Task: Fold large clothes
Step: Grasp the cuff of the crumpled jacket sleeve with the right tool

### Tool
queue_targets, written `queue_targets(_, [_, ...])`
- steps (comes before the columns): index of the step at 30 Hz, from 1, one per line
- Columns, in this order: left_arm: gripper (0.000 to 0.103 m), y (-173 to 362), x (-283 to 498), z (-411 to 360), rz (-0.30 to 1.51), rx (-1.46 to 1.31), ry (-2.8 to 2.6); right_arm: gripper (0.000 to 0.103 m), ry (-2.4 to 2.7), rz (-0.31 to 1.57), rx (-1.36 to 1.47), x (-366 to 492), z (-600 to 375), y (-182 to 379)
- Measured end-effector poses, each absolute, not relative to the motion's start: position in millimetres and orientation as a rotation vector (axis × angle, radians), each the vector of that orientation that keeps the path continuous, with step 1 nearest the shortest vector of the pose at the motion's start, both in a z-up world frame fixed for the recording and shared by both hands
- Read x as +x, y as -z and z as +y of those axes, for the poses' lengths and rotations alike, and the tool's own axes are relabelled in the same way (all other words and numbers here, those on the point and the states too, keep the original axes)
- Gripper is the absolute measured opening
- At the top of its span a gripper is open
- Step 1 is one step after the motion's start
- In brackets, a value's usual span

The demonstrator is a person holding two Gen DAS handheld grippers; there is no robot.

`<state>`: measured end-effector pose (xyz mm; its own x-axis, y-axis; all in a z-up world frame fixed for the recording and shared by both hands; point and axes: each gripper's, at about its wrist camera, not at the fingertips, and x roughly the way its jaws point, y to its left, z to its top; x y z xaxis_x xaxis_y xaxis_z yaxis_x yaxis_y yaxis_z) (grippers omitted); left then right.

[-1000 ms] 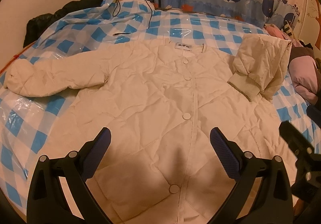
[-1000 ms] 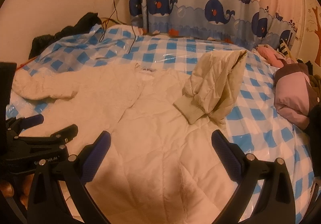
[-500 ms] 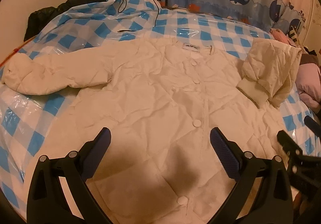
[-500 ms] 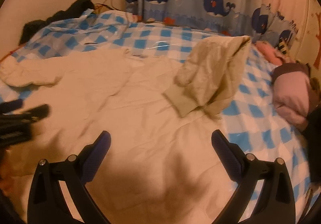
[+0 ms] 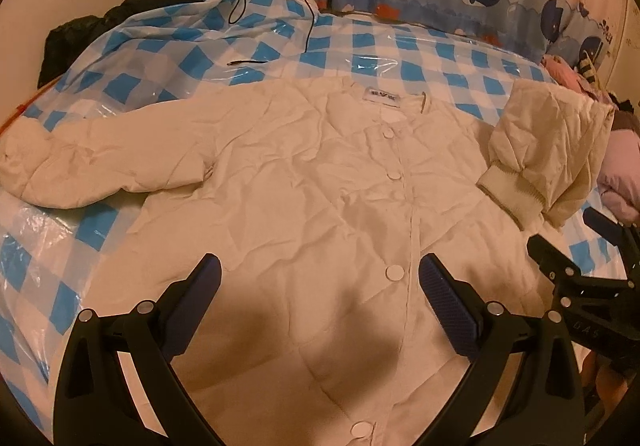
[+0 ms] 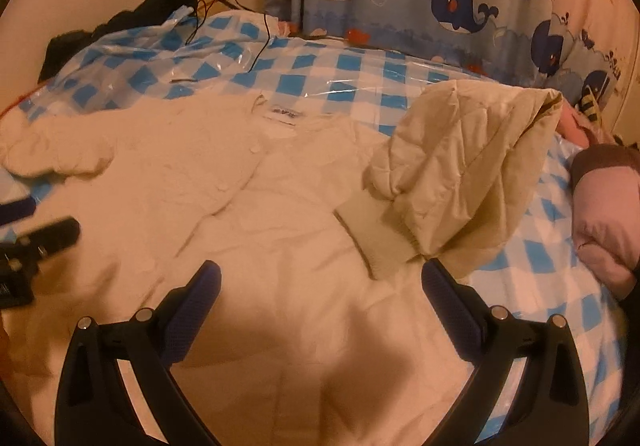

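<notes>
Both claws stand released, jaws spread wide and gripping nothing: the left claw point(image 5: 320, 278) hangs over the lower front of the cream quilted jacket point(image 5: 320, 206), the right claw point(image 6: 320, 286) over its right side, near the ribbed cuff point(image 6: 376, 242). Jacket lies face up, buttoned, on the blue-checked bed point(image 5: 360, 46) under clear plastic; its hem is cut off at the frame bottom. One sleeve point(image 5: 100, 170) stretches flat to the left; the other sleeve point(image 6: 460, 162) is folded back over itself. Collar label point(image 5: 382, 94) is unreadable. A pink bundle point(image 6: 604, 218) at the right edge is possibly clothing, partly cropped.
</notes>
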<state>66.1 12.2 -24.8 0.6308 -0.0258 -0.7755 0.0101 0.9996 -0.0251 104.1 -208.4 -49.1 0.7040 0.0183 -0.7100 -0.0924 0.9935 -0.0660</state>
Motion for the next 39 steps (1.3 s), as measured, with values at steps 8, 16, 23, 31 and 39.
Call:
queue_targets(8, [0.095, 20.8, 60.8, 12.6, 0.867, -0.001, 0.011, 0.096, -0.078, 0.769, -0.119, 101.1, -190.3, 45.0])
queue_targets(16, [0.095, 17.6, 58.2, 17.8, 0.866, -0.024, 0.012, 0.096, -0.039, 0.828, -0.145, 129.0, -190.9, 61.9])
queue_targets(23, [0.095, 22.4, 62.6, 21.7, 0.883, -0.012, 0.006, 0.096, 0.041, 0.870, -0.211, 173.0, -192.0, 85.1])
queue_targets(31, [0.095, 32.7, 70.0, 16.3, 0.915, -0.030, 0.008, 0.096, 0.007, 0.964, 0.133, 205.7, -238.8, 97.1])
queue_targets(39, [0.095, 42.6, 71.8, 2.2, 0.938, -0.003, 0.029, 0.075, -0.098, 0.955, 0.435, 236.9, -273.7, 109.4])
